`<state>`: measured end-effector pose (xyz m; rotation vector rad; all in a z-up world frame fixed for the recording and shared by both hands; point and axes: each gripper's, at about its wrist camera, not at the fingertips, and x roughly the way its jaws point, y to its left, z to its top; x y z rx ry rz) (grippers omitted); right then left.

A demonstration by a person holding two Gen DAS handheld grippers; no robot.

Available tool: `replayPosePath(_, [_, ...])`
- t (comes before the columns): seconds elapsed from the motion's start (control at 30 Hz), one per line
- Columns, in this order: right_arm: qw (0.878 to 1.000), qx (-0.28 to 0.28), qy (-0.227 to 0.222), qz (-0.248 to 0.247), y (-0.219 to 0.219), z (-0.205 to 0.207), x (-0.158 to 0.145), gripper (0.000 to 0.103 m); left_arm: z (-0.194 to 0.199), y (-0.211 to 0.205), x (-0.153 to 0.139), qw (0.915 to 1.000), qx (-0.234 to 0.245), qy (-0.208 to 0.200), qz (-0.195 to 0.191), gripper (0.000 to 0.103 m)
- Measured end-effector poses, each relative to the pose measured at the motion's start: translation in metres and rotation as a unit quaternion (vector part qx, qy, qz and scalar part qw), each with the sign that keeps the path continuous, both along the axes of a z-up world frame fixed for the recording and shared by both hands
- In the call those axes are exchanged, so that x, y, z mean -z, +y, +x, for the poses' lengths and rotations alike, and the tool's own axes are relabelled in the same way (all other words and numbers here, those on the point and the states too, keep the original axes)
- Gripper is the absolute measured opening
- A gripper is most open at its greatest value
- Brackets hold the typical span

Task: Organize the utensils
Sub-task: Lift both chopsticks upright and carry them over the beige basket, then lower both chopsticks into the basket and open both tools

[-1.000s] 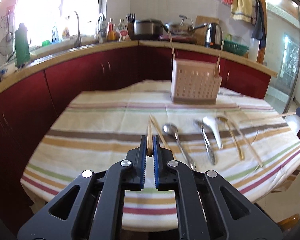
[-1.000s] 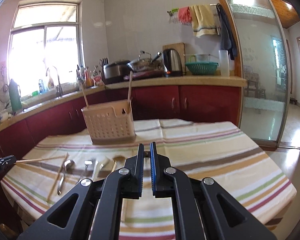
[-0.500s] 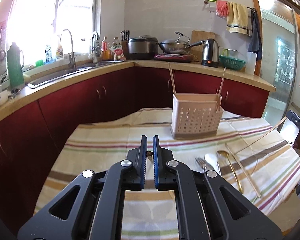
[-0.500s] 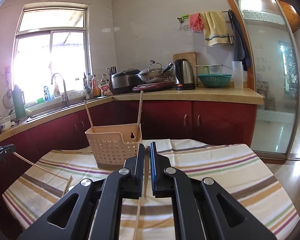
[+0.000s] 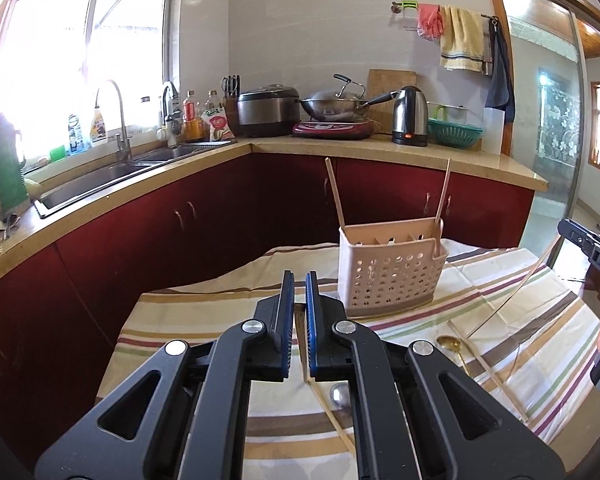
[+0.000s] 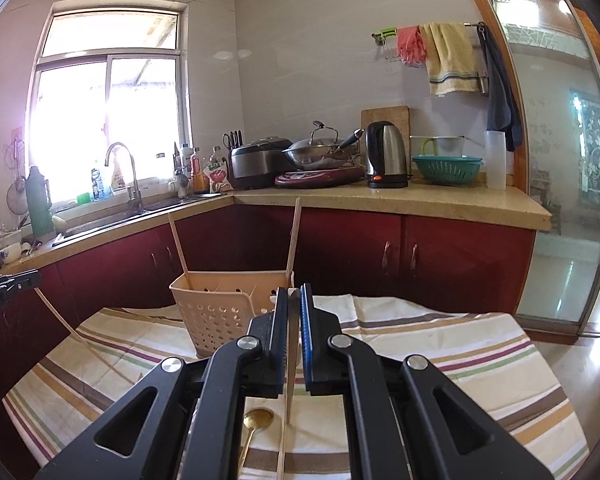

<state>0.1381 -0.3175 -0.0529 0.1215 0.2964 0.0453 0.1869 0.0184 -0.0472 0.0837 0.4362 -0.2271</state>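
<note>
While each gripper pinched one chopstick, left gripper and right gripper faced the perforated utensil basket at frame centre; next, probably, lowering both chopsticks into its compartments.

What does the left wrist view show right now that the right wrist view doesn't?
Only the left wrist view shows a silver spoon bowl on the cloth below the left claw, and the right claw's chopstick from the side. Only the right wrist view shows the left claw's chopstick slanting in from the left. Both share the perforated utensil basket with two chopsticks standing in it, the gold spoon, and the striped tablecloth; each claw grips a chopstick.
</note>
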Motion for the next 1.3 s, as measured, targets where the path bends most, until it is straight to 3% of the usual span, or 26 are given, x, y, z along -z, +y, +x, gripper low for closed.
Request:
replayPosePath(0.73, [1.0, -0.026, -0.015, 0.005, -0.001, 0.02, -0.04, 0.007, 0.013, -0.003, -0.036, 0.9995, 0.016, -0.029, 0.005, 0.006])
replayPosePath(0.87, [0.999, -0.038, -0.024, 0.014, 0.0, 0.024, -0.054, 0.007, 0.016, -0.006, -0.053, 0.999, 0.03, -0.033, -0.008, 0.006])
replayPosePath(1.3, [0.996, -0.054, -0.07, -0.005, 0.002, 0.058, -0.115, 0.007, 0.04, -0.044, -0.141, 0.9917, 0.075, -0.104, -0.013, 0.006])
